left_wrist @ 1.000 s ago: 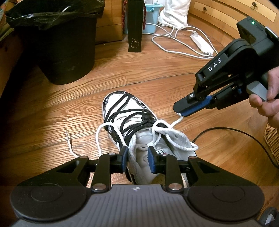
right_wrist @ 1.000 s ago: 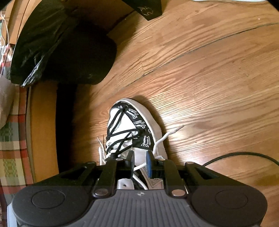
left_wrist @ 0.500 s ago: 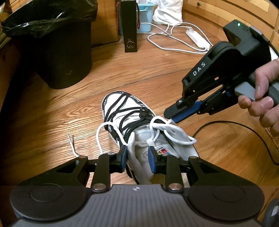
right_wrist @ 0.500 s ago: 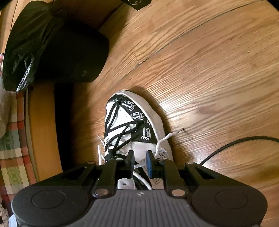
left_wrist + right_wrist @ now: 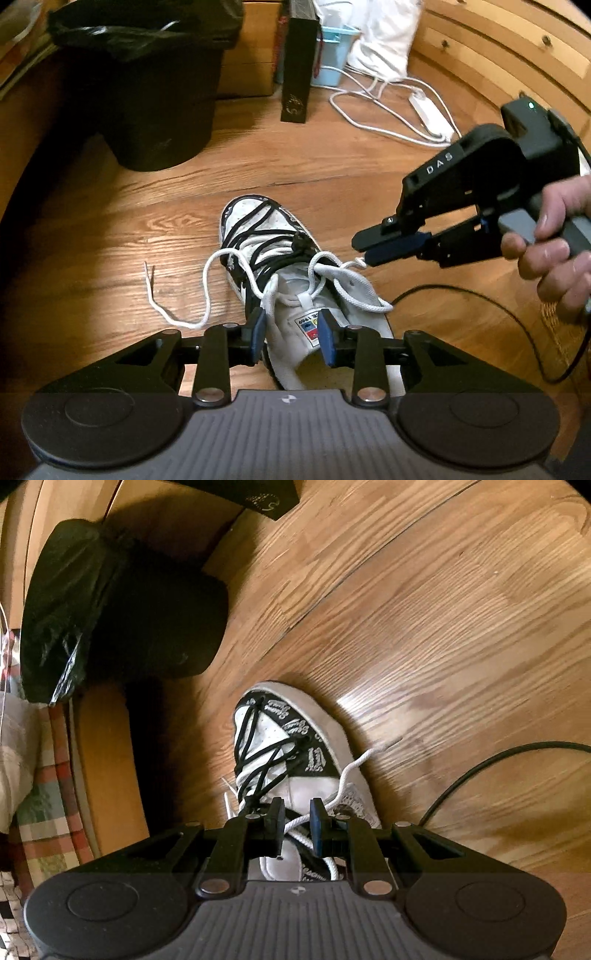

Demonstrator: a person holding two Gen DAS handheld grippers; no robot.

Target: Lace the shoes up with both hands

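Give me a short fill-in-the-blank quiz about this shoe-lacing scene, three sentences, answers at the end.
1. The shoe stands on a ____ floor.
2. The loose lace that trails off the shoe is ____, while the lace over the toe is black.
3. The right gripper is at the lace end on the shoe's ____ side.

Missing words: wooden; white; right
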